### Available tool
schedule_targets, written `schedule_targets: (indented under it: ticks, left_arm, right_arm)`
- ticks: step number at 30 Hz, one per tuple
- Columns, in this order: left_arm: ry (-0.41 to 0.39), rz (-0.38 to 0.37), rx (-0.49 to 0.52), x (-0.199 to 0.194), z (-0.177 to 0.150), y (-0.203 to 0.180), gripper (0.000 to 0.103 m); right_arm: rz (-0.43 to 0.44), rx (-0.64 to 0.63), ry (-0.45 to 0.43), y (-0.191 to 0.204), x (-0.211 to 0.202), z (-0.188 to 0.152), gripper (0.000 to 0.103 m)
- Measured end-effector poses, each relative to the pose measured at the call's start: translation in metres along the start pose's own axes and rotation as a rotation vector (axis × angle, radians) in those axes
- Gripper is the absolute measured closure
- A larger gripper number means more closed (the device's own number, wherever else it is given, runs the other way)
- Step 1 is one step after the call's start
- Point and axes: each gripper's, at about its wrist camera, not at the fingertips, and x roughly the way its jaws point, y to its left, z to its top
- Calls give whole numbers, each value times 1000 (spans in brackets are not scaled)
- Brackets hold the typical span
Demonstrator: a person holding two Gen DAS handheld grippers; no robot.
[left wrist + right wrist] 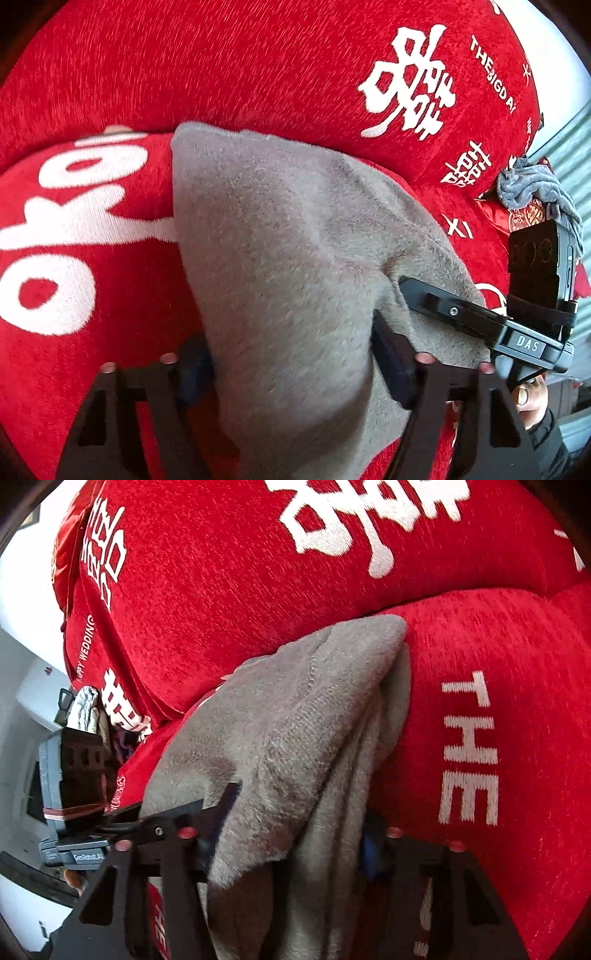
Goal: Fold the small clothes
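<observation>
Gripping one grey garment (280,236) from both ends; left hand-held gripper (291,365) and right hand-held gripper (288,842) each clamp bunched fabric, lifting it off the red cushion (221,66) to fold

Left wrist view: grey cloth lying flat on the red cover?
No: the grey cloth is bunched up in a raised fold between the left gripper's fingers, above the red cover.

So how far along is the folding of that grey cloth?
Early to midway, I'd say. The grey cloth lies bunched on the red cover, with one doubled-over edge visible in the right wrist view but no neat, flat fold. In hand: both the left gripper and right gripper have cloth between their fingers. Left: flattening and folding. Another grey cloth waits at the side.
</observation>
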Motion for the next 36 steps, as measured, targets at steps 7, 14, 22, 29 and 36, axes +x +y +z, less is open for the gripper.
schedule_targets:
  ticks: [7,14,22,29,36]
  left_arm:
    - [-15,51,28,-9,-1,-8,43]
    - [-26,64,25,-23,-18,-6,43]
    - [-49,112,57,-41,-41,-10,43]
    - [-66,134,75,-54,-60,-11,43]
    - [-77,143,81,-64,-76,-9,43]
  right_arm:
    - [-92,-82,-12,23,-4,0,59]
    - [-105,-106,-5,38,-9,-10,60]
    - [-96,-117,-6,49,-13,-29,61]
    - [-103,-137,-5,58,-17,-43,61]
    - [-106,-147,-6,70,-18,-58,61]
